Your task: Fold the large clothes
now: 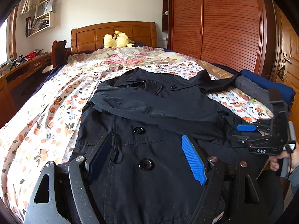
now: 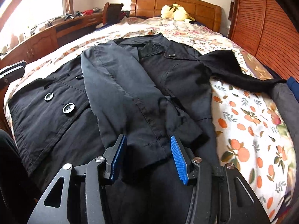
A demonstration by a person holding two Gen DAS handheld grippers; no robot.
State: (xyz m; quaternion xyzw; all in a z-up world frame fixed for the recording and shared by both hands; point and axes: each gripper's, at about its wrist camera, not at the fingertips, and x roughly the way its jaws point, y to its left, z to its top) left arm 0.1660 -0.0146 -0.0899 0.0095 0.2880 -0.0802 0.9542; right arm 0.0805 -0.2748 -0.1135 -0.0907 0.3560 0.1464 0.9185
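A large black double-breasted coat lies face up on the bed, collar toward the headboard. One sleeve is folded across its chest; it also shows in the right wrist view. The other sleeve stretches out to the right. My left gripper is open above the coat's buttoned front. My right gripper is open, its blue pads on either side of the folded sleeve's cuff. The right gripper also shows in the left wrist view, where its jaws stand apart.
The bed has a floral orange-print sheet and a wooden headboard with a yellow plush toy. Folded grey and blue clothes sit at the bed's right edge. A slatted wooden wardrobe stands right, a desk left.
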